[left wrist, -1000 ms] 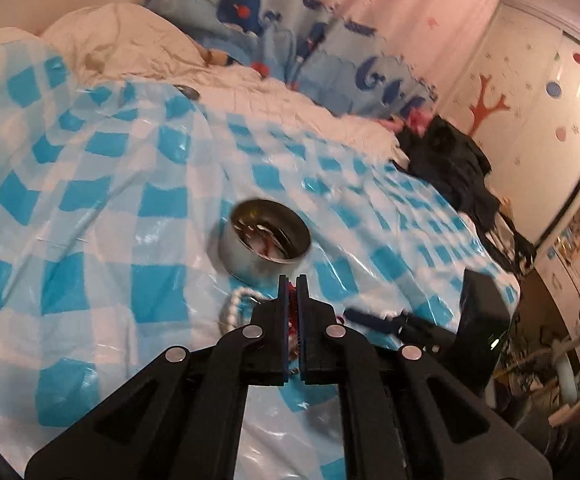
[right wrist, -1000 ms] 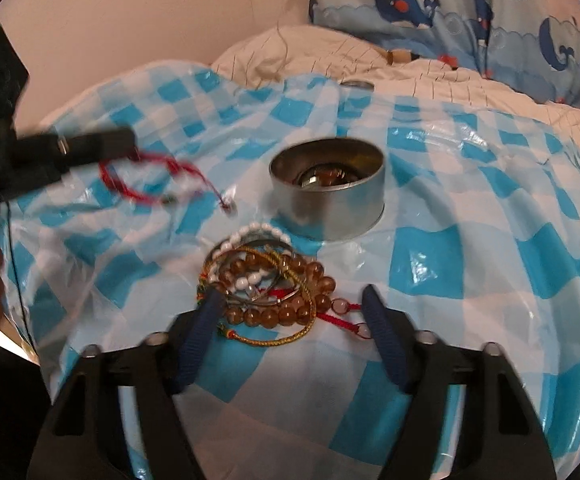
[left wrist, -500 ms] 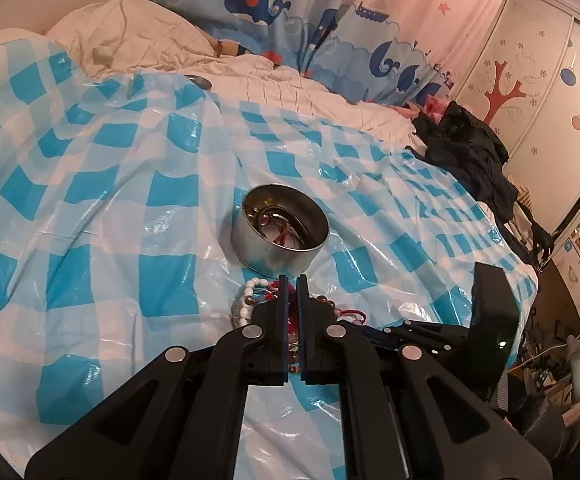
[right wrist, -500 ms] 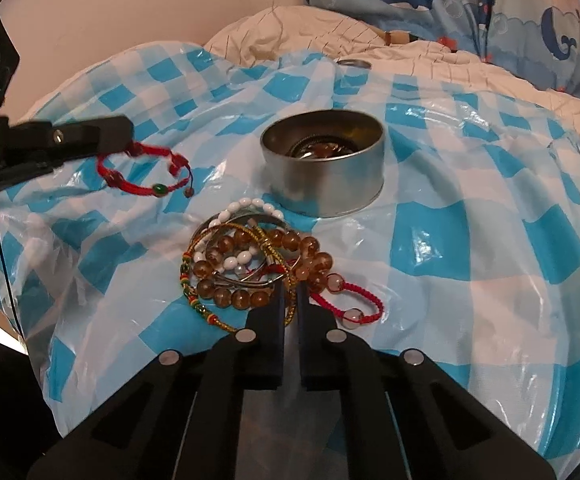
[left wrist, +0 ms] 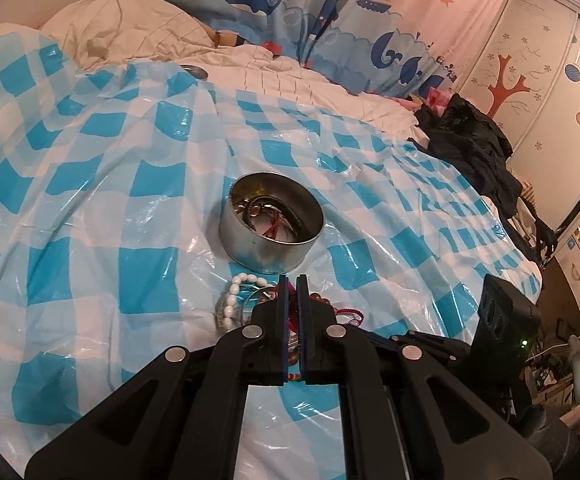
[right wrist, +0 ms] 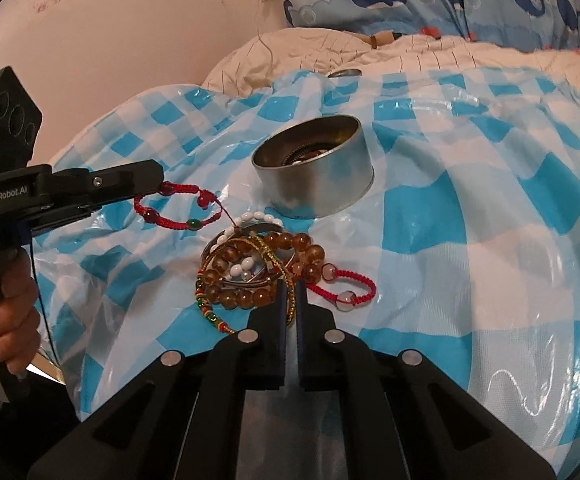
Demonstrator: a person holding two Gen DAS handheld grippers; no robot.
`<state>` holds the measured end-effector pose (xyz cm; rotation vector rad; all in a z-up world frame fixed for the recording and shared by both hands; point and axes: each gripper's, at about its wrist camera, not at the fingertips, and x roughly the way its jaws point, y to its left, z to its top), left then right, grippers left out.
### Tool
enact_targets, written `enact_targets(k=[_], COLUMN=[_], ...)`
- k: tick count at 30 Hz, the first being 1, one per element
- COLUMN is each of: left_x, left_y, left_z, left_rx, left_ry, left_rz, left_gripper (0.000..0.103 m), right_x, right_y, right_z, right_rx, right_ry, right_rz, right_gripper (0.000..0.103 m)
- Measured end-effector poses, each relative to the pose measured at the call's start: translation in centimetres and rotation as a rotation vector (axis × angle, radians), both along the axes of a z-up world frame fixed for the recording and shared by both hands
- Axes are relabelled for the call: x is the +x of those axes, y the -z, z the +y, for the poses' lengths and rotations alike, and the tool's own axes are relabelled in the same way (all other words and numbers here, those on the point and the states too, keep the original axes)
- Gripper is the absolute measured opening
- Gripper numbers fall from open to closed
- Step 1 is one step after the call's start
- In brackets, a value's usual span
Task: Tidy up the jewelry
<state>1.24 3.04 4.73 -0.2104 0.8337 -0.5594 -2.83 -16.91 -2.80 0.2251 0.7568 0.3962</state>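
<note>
A round metal tin [right wrist: 314,172] [left wrist: 272,228] with some jewelry inside stands on the blue-checked plastic sheet. Before it lies a pile of bracelets [right wrist: 258,272]: brown beads, white beads, a gold bangle and a red cord bracelet [right wrist: 344,288]. My left gripper [left wrist: 293,280] is shut on a red cord bracelet [right wrist: 178,210] and holds it in the air to the left of the pile; it shows from the side in the right wrist view [right wrist: 158,182]. My right gripper [right wrist: 289,286] is shut, its tips at the pile's near edge over the gold bangle; whether it grips anything does not show.
The sheet [left wrist: 90,200] covers a bed with a white quilt [left wrist: 290,80] and whale-print pillows [left wrist: 330,32] behind. A small metal lid [right wrist: 346,73] lies at the sheet's far edge. Dark clothes [left wrist: 474,148] are heaped at the right. A wall is on the left [right wrist: 130,40].
My right gripper shut from wide open and came closer to the pile. My left gripper carried the red bracelet lower and nearer to the pile and tin.
</note>
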Motion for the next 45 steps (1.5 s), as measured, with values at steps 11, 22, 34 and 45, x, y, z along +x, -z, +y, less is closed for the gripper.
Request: enact_targets(k=[11, 22, 34, 45], left_x=[0.0, 0.4, 0.8, 1.9], left_y=[-0.8, -0.3, -0.1, 0.0], left_z=[-0.6, -1.9, -2.7, -1.1], left_rx=[-0.020, 0.000, 0.006, -0.051], left_ry=[0.021, 0.037, 0.042, 0.008], left_rz=[-0.015, -0.005, -0.006, 0.017], left_gripper=[0.003, 0.003, 0.003, 0.003], right_x=[-0.4, -0.9, -1.2, -1.6], right_y=[1.0, 1.5, 0.2, -2.4], right_z=[-1.7, -3.5, -4.8, -6.2], right_rx=[0.173, 0.352, 0.506, 0.588], right_ry=[0.010, 0.025, 0.011, -0.003], right_rz=[0.074, 0.108, 0.088, 0.023], right_gripper=[0.005, 0.005, 0.005, 0.005])
